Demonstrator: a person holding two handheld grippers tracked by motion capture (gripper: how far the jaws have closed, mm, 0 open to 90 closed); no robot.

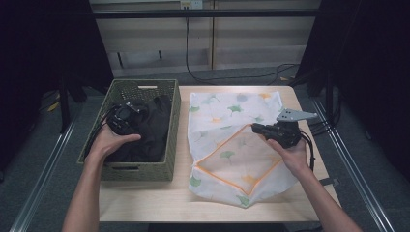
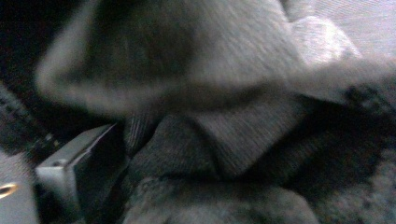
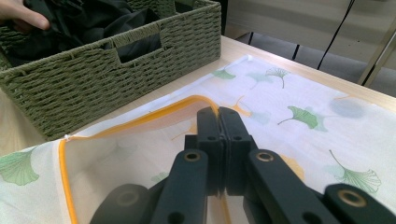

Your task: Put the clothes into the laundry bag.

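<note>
While my right gripper (image 3: 218, 122) has its jaws clamped on the orange rim of the laundry bag (image 1: 241, 145), holding its mouth up, my left gripper (image 1: 126, 116), jaws wide among the dark clothes (image 1: 152, 128) in the basket (image 1: 140, 170), must next close on one.

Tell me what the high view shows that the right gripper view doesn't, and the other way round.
High view: the left gripper down among the dark clothes, and the whole leaf-print bag spread on the table. Right gripper view: up close, the right gripper shut on the bag's orange edge. Both: the green woven basket, the clothes and the bag.
</note>
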